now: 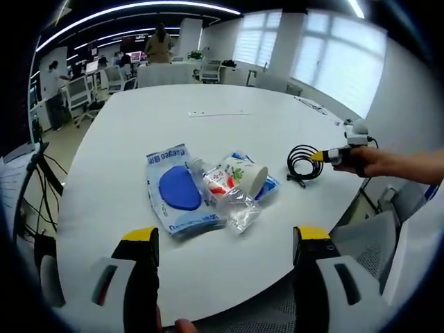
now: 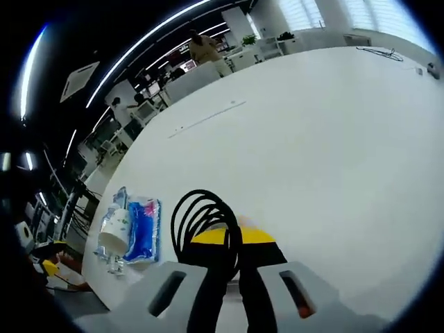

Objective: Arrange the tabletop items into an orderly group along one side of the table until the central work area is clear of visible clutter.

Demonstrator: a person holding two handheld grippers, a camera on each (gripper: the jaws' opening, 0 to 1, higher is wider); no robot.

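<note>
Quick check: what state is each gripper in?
Left gripper: open, holding nothing.
Right gripper: shut on the black cable coil.

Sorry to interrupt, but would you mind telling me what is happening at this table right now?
A person is tidying a white table with a hand-held tool in each hand. The right tool is shut on a coiled black cable, over the table near one edge. The left tool is open and holds nothing; it points at a small pile nearer the middle: a blue-and-white packet, a paper cup lying on its side, and clear plastic wrap. That pile has not been moved aside yet.
</note>
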